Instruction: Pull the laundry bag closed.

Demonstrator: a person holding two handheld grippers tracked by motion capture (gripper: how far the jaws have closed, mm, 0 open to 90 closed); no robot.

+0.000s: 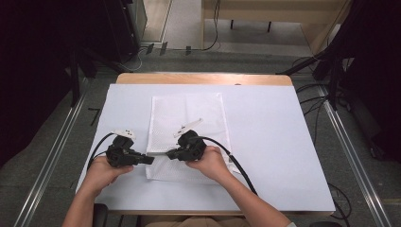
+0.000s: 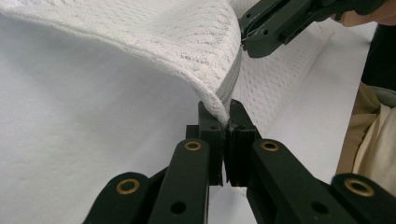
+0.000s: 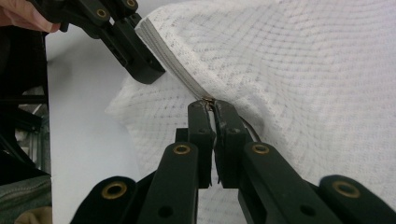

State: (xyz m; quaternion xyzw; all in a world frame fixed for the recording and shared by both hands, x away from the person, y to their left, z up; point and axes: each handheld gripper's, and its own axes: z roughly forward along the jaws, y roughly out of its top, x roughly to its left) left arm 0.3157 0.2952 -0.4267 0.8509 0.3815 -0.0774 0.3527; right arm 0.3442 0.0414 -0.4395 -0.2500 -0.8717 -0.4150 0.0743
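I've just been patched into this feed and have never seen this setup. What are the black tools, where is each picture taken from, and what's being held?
There is no robot here: a person holds a black two-jaw hand tool in each hand. The high view looks down from above the person's side of the table; the left gripper is at the left, the right gripper beside it. The other two pictures come from cameras riding on each gripper, looking along its jaws.

On the white-covered table lies a white mesh zip bag. In the left gripper view, the left gripper is shut on the bag's zipper edge. In the right gripper view, the right gripper is shut at what looks like the zipper's small metal pull.
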